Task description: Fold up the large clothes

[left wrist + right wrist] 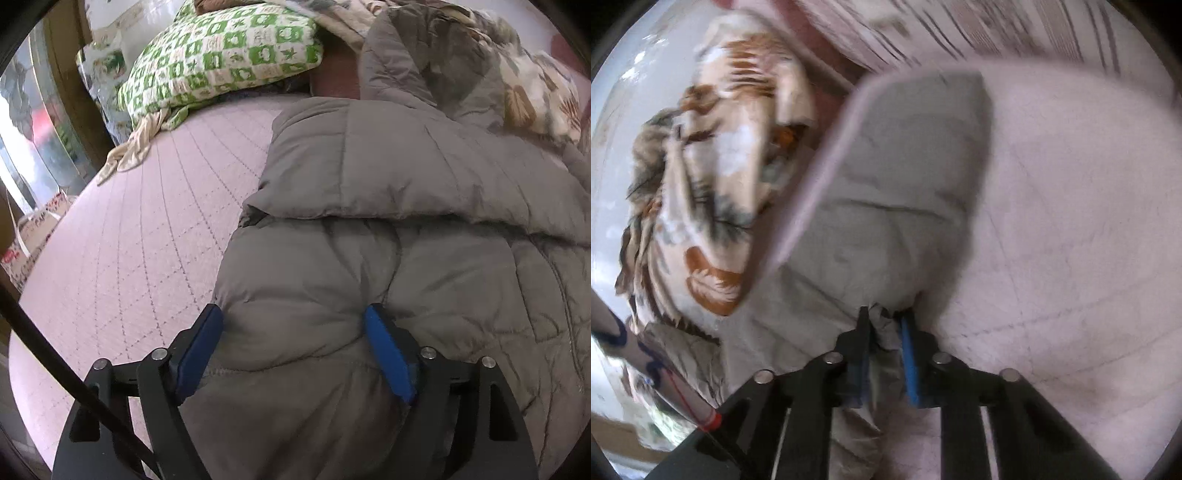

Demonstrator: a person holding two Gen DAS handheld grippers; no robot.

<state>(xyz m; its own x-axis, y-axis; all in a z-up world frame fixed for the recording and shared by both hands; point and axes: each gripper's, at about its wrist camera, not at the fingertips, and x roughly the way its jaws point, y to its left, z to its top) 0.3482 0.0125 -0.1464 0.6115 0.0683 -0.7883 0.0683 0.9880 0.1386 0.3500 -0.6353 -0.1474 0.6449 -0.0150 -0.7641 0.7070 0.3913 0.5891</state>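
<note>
A grey padded jacket (388, 258) lies across the pink quilted bed (140, 229), its upper part folded down over the lower. My left gripper (293, 314) stands wide open over the jacket's near end, and a puffy bulge of the jacket fills the gap between the blue pads (388, 354). In the blurred right wrist view, my right gripper (886, 317) is shut on a bunched bit of the grey jacket (886, 206), which stretches away from the fingertips over the pink bed (1071, 221).
A green-and-white checked pillow (221, 55) lies at the head of the bed. A leaf-patterned cover (535, 96) is heaped beside the jacket, and shows as cream and brown cloth (713, 184) in the right wrist view. Bags (33, 236) stand beyond the bed's left edge.
</note>
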